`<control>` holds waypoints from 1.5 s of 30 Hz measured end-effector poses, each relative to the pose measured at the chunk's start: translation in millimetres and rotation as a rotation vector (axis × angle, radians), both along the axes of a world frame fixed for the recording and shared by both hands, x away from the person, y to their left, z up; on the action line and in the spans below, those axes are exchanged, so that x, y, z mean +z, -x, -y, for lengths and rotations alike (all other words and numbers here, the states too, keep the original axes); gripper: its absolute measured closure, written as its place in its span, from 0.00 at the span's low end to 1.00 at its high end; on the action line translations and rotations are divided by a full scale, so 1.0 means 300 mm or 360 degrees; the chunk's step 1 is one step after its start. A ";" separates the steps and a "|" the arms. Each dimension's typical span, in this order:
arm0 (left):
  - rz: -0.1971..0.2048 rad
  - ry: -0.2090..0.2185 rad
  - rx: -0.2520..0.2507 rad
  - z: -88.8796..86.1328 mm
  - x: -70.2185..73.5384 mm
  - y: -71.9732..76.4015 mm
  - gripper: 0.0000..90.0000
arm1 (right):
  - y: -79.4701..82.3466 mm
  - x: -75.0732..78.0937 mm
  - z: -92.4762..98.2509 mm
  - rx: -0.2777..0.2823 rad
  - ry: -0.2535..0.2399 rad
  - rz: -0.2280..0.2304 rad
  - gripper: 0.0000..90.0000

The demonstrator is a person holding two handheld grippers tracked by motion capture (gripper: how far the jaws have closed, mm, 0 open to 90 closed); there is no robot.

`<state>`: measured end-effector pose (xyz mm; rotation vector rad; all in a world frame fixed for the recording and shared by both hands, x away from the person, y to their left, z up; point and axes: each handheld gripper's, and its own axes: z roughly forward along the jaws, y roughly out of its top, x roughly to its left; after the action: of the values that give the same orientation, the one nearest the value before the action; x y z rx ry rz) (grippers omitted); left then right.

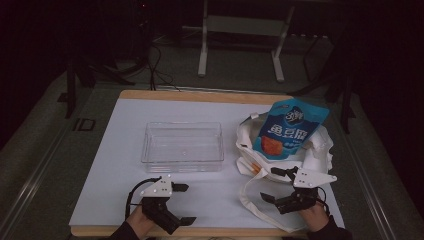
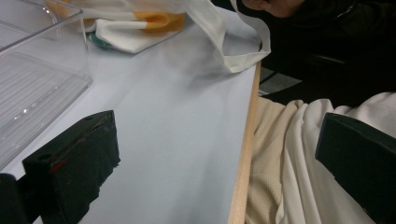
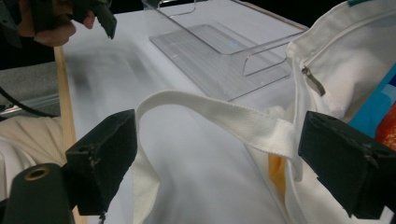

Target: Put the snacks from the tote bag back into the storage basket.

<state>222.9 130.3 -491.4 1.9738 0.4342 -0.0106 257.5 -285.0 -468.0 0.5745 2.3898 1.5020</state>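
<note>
My right tool is released, straddling the white fabric tote bag's strap; my left tool is released, over the white surface.

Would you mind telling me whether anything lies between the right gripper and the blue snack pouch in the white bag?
Yes: the white bag's strap arches across between the open right gripper and the blue snack pouch, which sticks out of the white bag.

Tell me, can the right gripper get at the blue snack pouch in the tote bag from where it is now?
Probably yes. The right gripper stands open at the tote bag, and the blue snack pouch sticks out of the top, uncovered. Only the bag's strap lies between its jaws.
</note>
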 end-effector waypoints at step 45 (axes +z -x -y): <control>0.0214 0.0103 -0.0178 0.237 0.301 -0.232 0.00 | -0.082 0.246 0.128 -0.0009 -0.0088 0.0127 0.14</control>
<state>292.4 59.1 -401.0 1.9197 0.2328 0.0365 282.3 -323.5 -394.2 0.5230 2.2919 1.5626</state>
